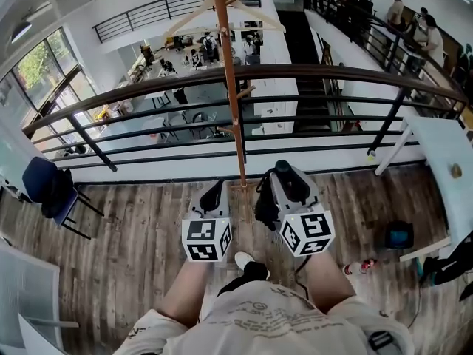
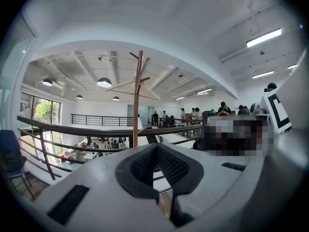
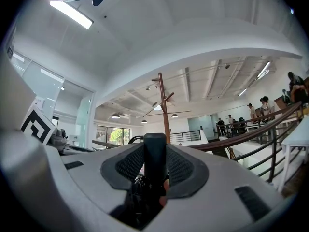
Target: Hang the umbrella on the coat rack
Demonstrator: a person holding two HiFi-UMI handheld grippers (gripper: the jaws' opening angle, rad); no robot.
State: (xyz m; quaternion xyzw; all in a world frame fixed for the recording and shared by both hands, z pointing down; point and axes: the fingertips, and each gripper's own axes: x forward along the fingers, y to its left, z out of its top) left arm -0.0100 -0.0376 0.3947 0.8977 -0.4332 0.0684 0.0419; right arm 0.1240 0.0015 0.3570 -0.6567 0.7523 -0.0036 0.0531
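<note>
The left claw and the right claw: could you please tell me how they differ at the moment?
The left claw is shut on nothing; the right claw is shut on the umbrella by its dark handle. In the head view, black umbrella fabric bunches by the right claw, none by the left claw. Both point toward the coat rack.

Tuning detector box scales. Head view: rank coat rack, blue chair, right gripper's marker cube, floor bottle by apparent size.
Largest to smallest:
1. coat rack
2. blue chair
3. right gripper's marker cube
4. bottle
The cube sits nearest the camera, so its rank against the chair is unsure.
</note>
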